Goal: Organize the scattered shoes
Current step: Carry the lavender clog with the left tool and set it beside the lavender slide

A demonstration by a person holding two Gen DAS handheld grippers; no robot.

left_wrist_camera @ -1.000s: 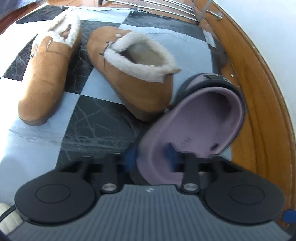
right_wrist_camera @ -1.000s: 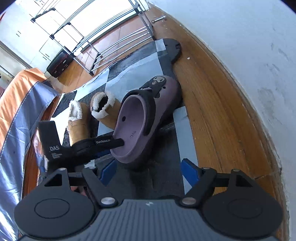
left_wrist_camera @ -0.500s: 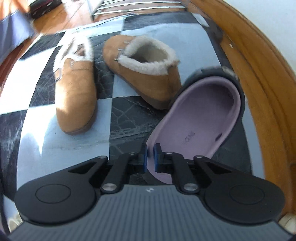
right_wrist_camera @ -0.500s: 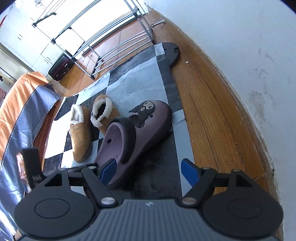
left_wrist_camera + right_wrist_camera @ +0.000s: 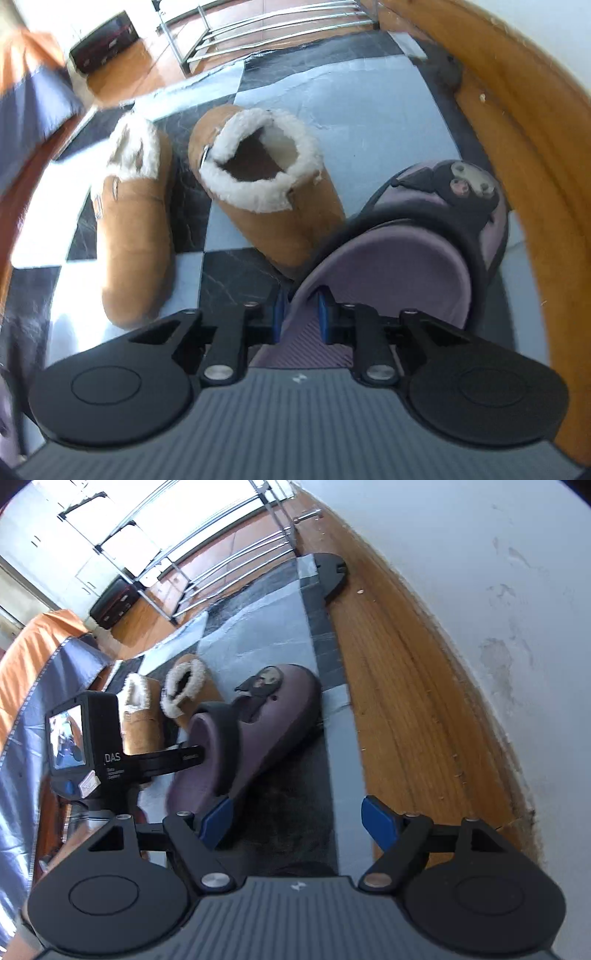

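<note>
Left tongs (image 5: 301,314) pinching the heel rim of the purple clog (image 5: 417,258), jaws just been easing wider with the rim between them. Right tongs (image 5: 297,821) spread wide, gripping nothing. Clog tilted on the checkered mat (image 5: 354,110), touching the nearer of 2 tan fleece-lined slippers (image 5: 266,184). Metal rack (image 5: 273,26) beyond.

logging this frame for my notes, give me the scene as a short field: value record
surface: checkered mat on a wooden floor, beside a white wall
held shoe: purple clog, heel rim between the pads of the left gripper, whose jaws have just been opening slightly
clog pose: tilted, heel raised
other shoes: two tan fleece-lined slippers, side by side left of the clog
right gripper: open, holding nothing
background: metal rack
</note>
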